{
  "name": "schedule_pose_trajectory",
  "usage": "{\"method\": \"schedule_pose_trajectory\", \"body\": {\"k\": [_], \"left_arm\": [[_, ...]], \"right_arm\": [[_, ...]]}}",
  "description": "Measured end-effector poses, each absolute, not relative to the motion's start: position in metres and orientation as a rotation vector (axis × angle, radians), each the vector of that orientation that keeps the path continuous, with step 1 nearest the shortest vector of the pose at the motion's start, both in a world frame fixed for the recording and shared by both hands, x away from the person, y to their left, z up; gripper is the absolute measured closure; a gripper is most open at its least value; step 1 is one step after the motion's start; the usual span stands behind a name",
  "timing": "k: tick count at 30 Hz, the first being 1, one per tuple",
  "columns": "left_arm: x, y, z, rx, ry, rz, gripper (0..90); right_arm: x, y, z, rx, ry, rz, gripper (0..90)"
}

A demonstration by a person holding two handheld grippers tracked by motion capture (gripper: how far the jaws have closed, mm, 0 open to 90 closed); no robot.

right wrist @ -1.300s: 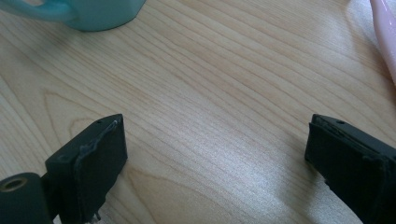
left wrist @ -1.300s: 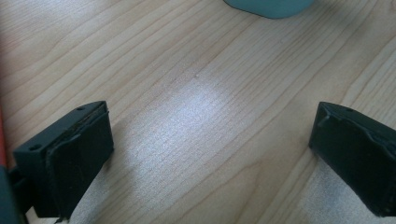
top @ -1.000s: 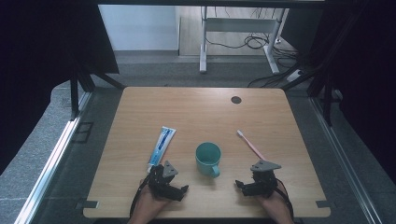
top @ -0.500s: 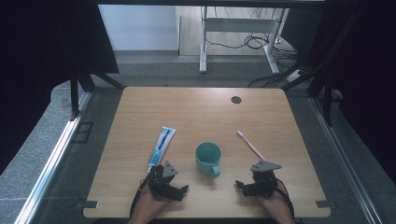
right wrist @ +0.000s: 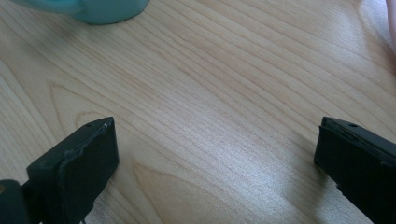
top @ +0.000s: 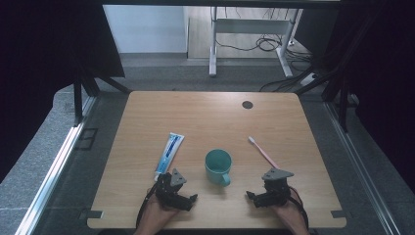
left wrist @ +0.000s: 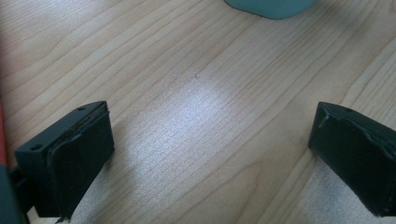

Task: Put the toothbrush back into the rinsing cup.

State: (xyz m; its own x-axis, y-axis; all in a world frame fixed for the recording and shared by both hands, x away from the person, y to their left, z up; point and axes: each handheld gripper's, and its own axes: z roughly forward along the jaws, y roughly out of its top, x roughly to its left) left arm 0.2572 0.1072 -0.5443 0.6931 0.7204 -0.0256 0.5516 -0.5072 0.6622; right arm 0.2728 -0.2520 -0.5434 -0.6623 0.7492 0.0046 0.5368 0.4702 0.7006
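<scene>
High view first: nothing on the table (top: 147,112) has shifted from the frames a second and half a second back; both hands sit in the same spots at the near edge, and the three things lie where they lay.

A teal mug (top: 218,166) stands upright near the middle of the near half, its handle turned toward the person. To its left a toothpaste tube (top: 169,155) lies flat, running away from the near edge, its near end just beside the left gripper (top: 192,199). To the mug's right a pink toothbrush (top: 262,152) lies slanted, its near end close by the grey plate of the right gripper (top: 250,195).

Both grippers point inward toward each other, low over the wood. Left gripper view has its jaws spread wide over bare grain, the mug's base at the top edge. Right gripper view is alike: jaws wide apart, nothing between them, the mug at upper left.

Beyond the mug the far half of the table lies bare but for a small dark round cap (top: 247,104) near the far edge. Bare wood also separates the two grippers along the near edge.
</scene>
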Motion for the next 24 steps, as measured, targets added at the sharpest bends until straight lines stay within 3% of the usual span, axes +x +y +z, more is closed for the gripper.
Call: {"method": "schedule_pose_trajectory", "body": {"k": [24], "left_arm": [[0.257,0.107,-0.544,2.243,0.969,0.334,0.7]], "right_arm": [[0.283,-0.262,-0.524,1.116,2.386,1.025,0.0]]}}
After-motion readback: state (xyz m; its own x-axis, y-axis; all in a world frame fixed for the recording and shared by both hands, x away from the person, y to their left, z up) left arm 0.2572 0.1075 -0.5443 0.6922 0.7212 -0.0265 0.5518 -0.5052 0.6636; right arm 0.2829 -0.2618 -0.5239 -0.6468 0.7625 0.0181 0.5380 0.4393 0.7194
